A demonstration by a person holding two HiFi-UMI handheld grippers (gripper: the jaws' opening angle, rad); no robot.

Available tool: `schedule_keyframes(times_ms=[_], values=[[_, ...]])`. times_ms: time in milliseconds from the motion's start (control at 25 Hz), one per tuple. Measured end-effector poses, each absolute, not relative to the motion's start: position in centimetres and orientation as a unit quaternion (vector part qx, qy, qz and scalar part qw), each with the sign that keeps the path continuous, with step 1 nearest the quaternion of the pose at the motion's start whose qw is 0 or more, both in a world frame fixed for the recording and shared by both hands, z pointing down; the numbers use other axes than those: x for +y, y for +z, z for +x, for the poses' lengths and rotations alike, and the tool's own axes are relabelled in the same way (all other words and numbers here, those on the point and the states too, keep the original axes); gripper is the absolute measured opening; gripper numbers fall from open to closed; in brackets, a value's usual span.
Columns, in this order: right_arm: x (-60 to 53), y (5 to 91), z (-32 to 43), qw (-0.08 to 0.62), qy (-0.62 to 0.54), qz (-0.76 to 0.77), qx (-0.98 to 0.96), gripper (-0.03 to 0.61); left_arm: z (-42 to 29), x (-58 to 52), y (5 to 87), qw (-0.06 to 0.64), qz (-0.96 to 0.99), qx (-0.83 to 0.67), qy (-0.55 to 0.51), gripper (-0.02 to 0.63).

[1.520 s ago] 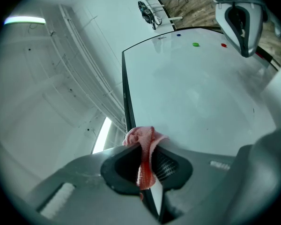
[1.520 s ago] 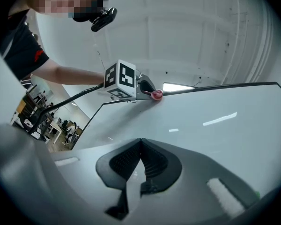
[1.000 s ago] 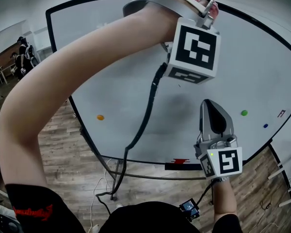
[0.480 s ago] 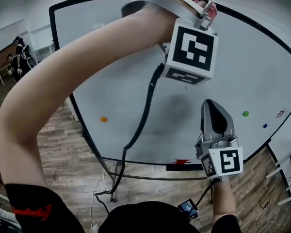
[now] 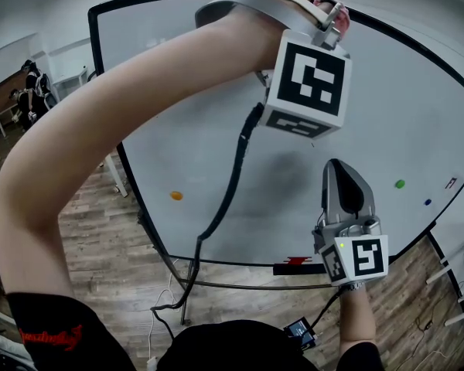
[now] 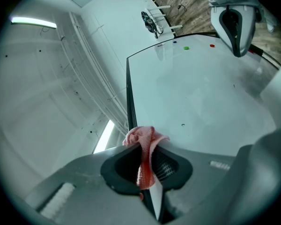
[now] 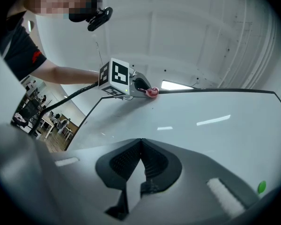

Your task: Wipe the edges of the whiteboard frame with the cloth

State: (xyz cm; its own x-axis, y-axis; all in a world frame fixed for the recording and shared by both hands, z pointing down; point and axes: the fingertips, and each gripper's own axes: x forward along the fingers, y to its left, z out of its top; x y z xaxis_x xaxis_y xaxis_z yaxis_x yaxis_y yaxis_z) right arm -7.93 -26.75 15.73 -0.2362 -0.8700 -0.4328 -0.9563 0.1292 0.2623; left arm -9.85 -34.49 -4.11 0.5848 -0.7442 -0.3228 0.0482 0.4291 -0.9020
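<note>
Orange magnet [image 5: 176, 195] and green magnet [image 5: 400, 184] dot the whiteboard [image 5: 209, 99]; a cable [image 5: 232, 184] hangs across. Right gripper [image 7: 140, 143] clenched, empty. Left gripper [image 6: 143, 146] pinches a crumpled pink cloth [image 6: 141, 142] at the far black frame [image 6: 129, 93].

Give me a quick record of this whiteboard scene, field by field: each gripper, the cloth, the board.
left gripper: shut on the cloth, raised to the board's top edge
cloth: pink, bunched against the black frame
right gripper: shut, empty, held low in front of the board
whiteboard: upright, surface mostly bare
marks on board: orange dot, green dot, blue dot
</note>
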Motion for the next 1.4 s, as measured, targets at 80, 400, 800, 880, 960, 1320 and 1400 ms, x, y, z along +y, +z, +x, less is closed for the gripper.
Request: schedule_keyframes(times_ms=[80,400,800,880,960,1320,1400], values=[[-27.4,15.7,-9.3,0.088,0.248,-0.612,0.745,0.002,-11.3,-35.0,-4.1,0.759,-0.467,0.373,-0.259,0.048],[-28.7,16.2,-12.2,0.091,0.249,-0.613,0.745,0.002,-13.8,-35.1,-3.8,0.764,-0.468,0.367,-0.252,0.048],[-30.4,16.2,-15.7,0.096,0.249,-0.61,0.746,0.002,-16.9,-36.2,-3.8,0.766,-0.466,0.364,-0.252,0.048],[-30.4,16.1,-16.1,0.098,0.248,-0.61,0.746,0.002,-17.3,-36.2,-3.8,0.767,-0.464,0.363,-0.254,0.048],[-30.5,16.2,-17.2,0.098,0.248,-0.609,0.746,0.002,-18.4,-36.4,-3.7,0.767,-0.462,0.364,-0.255,0.048],[-30.3,16.4,-18.9,0.095,0.249,-0.611,0.746,0.002,-20.4,-36.8,-3.7,0.765,-0.462,0.367,-0.258,0.048],[-30.3,16.5,-18.8,0.094,0.248,-0.612,0.745,0.002,-20.5,-36.9,-3.6,0.765,-0.462,0.367,-0.258,0.048]])
